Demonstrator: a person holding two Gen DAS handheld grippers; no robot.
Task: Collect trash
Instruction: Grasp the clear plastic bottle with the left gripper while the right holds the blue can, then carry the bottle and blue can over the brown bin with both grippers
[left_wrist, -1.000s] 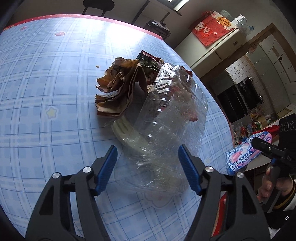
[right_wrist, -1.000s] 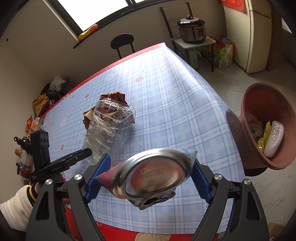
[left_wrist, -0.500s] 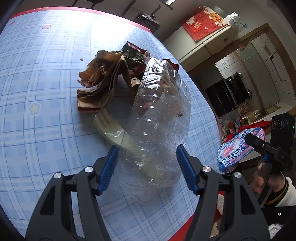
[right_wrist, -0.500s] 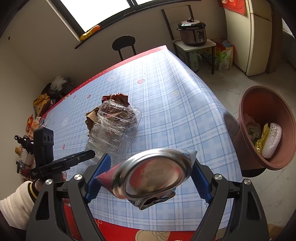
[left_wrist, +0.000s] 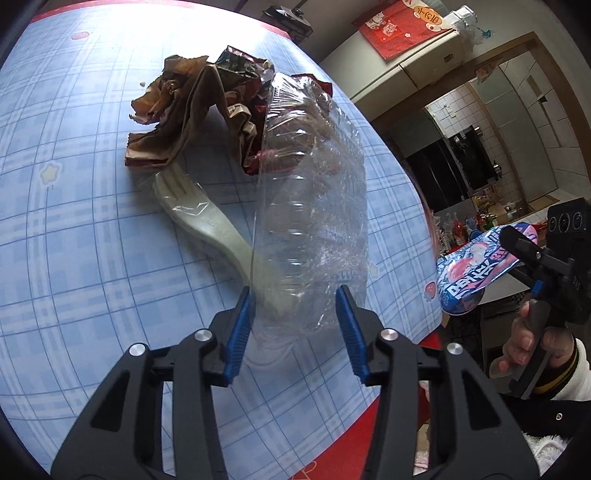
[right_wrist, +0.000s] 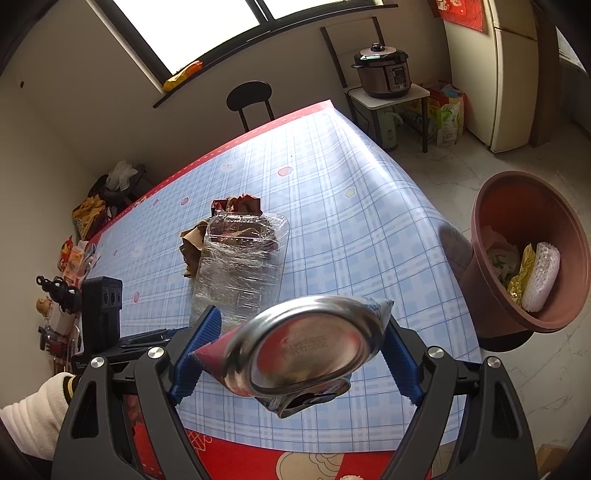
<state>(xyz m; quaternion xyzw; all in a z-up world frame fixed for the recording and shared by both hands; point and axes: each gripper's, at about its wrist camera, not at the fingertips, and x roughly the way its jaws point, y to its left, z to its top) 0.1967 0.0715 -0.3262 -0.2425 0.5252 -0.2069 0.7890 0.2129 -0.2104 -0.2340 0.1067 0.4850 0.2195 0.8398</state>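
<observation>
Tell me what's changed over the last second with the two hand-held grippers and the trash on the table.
The left hand-held gripper has moved in on the clear plastic container and its jaws have just been closing around the near end; the pads look to be at its sides, a firm grip not certain. The right hand-held gripper stays clamped on the crushed can. The brown paper wad, plastic spoon and bin are unchanged.
</observation>
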